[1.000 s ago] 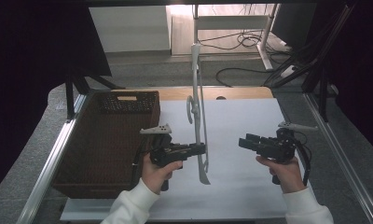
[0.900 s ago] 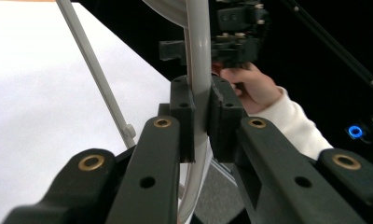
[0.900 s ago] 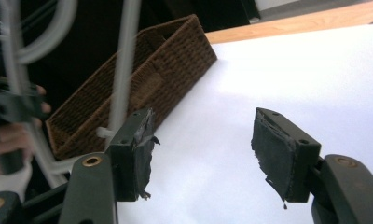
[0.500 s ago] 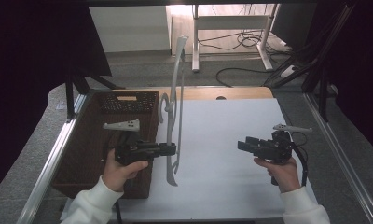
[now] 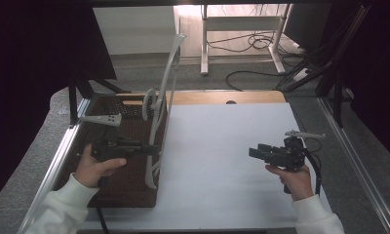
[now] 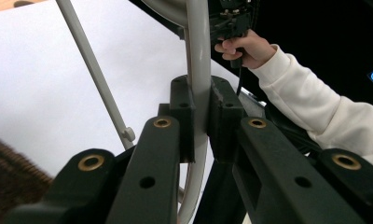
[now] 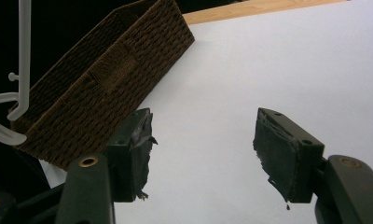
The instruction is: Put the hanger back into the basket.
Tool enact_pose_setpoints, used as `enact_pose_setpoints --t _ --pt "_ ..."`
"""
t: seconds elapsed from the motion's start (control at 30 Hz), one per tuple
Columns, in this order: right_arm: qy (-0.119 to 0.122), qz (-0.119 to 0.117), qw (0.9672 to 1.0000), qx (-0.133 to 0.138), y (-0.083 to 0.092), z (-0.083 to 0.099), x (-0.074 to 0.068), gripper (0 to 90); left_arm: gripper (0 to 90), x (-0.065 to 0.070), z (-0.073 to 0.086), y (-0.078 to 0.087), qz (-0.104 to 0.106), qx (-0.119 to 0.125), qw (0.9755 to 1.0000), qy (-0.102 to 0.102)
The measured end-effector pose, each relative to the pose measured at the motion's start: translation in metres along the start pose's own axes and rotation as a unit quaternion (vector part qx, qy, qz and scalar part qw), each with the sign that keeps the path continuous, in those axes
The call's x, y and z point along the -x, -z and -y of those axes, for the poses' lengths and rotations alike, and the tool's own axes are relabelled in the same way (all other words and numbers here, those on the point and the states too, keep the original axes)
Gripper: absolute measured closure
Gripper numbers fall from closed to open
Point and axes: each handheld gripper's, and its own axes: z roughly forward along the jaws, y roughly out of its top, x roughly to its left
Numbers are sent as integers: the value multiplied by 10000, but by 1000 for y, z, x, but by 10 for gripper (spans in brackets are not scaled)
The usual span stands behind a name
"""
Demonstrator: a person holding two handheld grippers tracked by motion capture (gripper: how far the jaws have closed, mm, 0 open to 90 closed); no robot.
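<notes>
White sheeting covers the counter, and it's wide bare ground from the middle out to three o'clock. At nine o'clock sits the brown woven basket, long side running six to twelve, its near corner cut off by the left sleeve.

Over the basket's right rim stands the pale grey hanger. Its long axis runs nearly upright, leaning toward one o'clock, top end high above the far counter edge, bottom end low by the basket's right wall. Its hook curls out toward nine o'clock, about halfway up. Whether the bottom tip touches the basket is hard to judge from above.

Left gripper is clamped tight on the hanger's bar; in the left gripper view the pads pinch the grey tube squarely, with the thin cross rod slanting off at eleven o'clock. The tube's upper part runs out of that frame.

Right gripper hangs at four o'clock, pointing toward nine, jaws spread wide and just been easing wider, nothing between them but bare sheet in the right gripper view. That same view catches the basket corner at ten o'clock and a sliver of hanger cut off at the left border.
</notes>
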Motion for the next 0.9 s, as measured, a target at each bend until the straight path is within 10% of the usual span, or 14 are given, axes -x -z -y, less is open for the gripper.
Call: enact_pose_setpoints --t 0.33,0.9 --pt "-50 60 10000 -11 0 1 3 376 819 -10 -3 30 175 -58 9998 4" --pt "-164 126 9997 -127 -1 2 7 364 818 -31 7 71 -501 -433 9978 19"
